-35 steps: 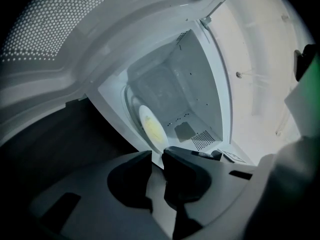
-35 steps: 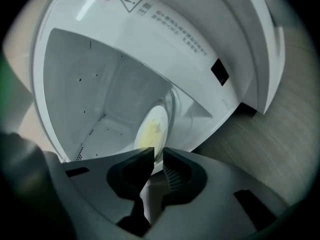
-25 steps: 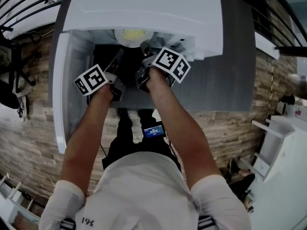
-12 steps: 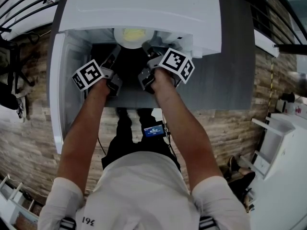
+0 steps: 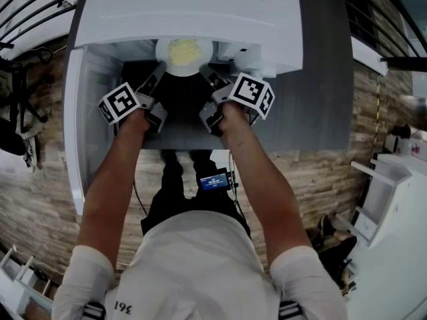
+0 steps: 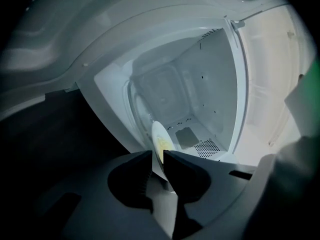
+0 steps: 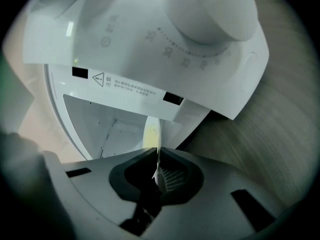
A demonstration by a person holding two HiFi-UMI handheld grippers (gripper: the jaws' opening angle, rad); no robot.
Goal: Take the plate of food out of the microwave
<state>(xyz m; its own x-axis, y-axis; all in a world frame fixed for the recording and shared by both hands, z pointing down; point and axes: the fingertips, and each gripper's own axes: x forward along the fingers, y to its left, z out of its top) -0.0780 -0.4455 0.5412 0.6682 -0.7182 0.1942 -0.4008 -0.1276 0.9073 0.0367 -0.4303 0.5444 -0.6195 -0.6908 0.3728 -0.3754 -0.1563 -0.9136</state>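
Observation:
A white plate [image 5: 183, 55] of yellow food sits at the mouth of the white microwave [image 5: 193, 9], half out from under its top. My left gripper [image 5: 159, 70] is shut on the plate's left rim and my right gripper [image 5: 204, 71] is shut on its right rim. The left gripper view shows the plate [image 6: 161, 145] edge-on, pinched in the left gripper [image 6: 158, 160], with the lit cavity [image 6: 185, 99] behind it. The right gripper view has the plate's rim [image 7: 152, 132] held in the right gripper [image 7: 156, 157].
The microwave door [image 5: 75, 132] hangs open on the left. The oven stands on a grey counter [image 5: 320, 79]. Its control dial [image 7: 210, 11] is close above my right gripper. A wooden floor [image 5: 313, 179] lies below, and a white cabinet [image 5: 393, 205] stands at right.
The plate has slid outward from the cavity, so more of it shows under the microwave's top. Both grippers stay closed on its rims; my hands have shifted slightly.

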